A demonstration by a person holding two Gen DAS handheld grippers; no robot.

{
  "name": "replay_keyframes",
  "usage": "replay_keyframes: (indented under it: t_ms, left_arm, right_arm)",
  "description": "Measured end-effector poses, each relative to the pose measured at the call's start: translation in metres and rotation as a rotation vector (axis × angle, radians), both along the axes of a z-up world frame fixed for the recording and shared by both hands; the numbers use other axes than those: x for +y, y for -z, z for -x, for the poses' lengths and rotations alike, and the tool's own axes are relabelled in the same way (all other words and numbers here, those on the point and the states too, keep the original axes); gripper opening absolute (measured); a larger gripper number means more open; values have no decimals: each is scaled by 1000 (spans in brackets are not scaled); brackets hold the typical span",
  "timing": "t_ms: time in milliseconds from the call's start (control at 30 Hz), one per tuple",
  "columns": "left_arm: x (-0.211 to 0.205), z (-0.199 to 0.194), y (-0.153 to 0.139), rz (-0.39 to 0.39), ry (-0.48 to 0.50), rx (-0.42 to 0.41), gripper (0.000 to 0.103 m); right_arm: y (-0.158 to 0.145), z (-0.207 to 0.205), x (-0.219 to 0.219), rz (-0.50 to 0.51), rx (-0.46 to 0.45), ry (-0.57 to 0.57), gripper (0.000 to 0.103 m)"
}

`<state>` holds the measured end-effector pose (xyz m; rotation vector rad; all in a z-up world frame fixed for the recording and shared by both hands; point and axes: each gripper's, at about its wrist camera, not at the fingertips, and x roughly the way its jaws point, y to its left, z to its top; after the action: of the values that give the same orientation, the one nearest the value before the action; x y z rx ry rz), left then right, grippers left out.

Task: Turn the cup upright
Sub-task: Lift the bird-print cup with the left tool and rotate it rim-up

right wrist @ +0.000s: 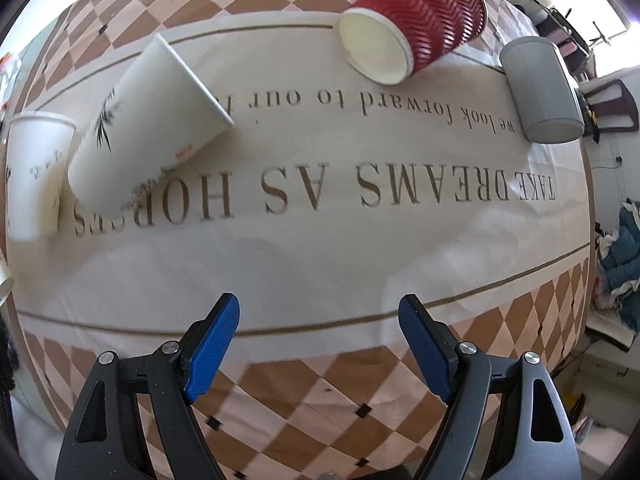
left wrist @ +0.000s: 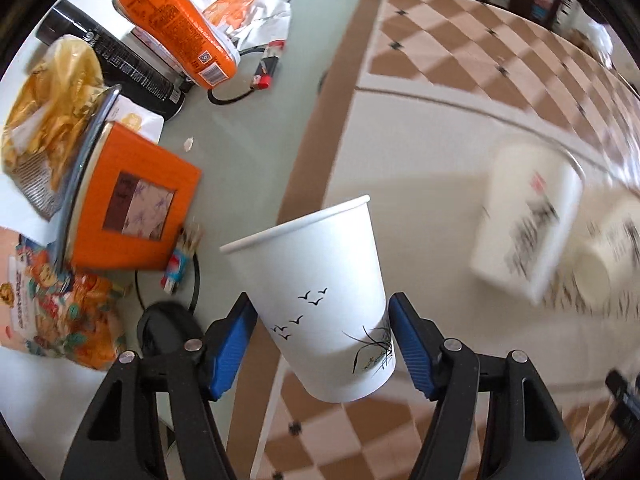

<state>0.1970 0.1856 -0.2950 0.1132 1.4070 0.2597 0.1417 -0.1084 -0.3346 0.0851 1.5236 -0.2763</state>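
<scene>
My left gripper [left wrist: 320, 344] is shut on a white paper cup [left wrist: 320, 292] printed with birds and grass; the cup is held above the table, rim up and tilted left. Two more white cups [left wrist: 524, 216] lie blurred on the cloth to the right. My right gripper [right wrist: 320, 340] is open and empty above the tablecloth's near part. In the right wrist view a white cup with a bamboo print [right wrist: 136, 132] lies on its side at the left, a white cup [right wrist: 36, 176] stands next to it, a red ribbed cup [right wrist: 416, 20] lies on its side at the back, and a grey cup [right wrist: 544, 88] stands rim down at the right.
A checkered tablecloth [right wrist: 320, 240] with brown lettering covers the table. At the left of the left wrist view are an orange box [left wrist: 132, 208], an orange bottle [left wrist: 176, 24], a black can [left wrist: 116, 56], snack bags [left wrist: 48, 120] and cables.
</scene>
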Motion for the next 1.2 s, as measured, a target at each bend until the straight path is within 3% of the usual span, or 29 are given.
replay_keyframes:
  t_ms: [233, 400, 600, 767, 1033, 1200]
  left_arm:
    - [-61, 54, -15, 21, 102, 18, 65]
    - [-130, 81, -24, 59, 223, 34, 65]
    - [-230, 102, -7, 129, 420, 124, 65]
    - [-291, 109, 18, 191, 486, 228, 65]
    - [-310, 103, 45, 192, 490, 289, 65]
    - [-310, 101, 47, 212, 462, 294, 65]
  right_arm:
    - [-3, 37, -44, -38, 24, 9, 84]
    - [-12, 63, -98, -49, 27, 22, 84]
    - [-5, 90, -173, -67, 49, 112, 84]
    - [8, 99, -220, -67, 63, 178, 84]
    - [18, 117, -280, -62, 68, 228, 84]
    - [19, 119, -284, -57, 64, 236, 84]
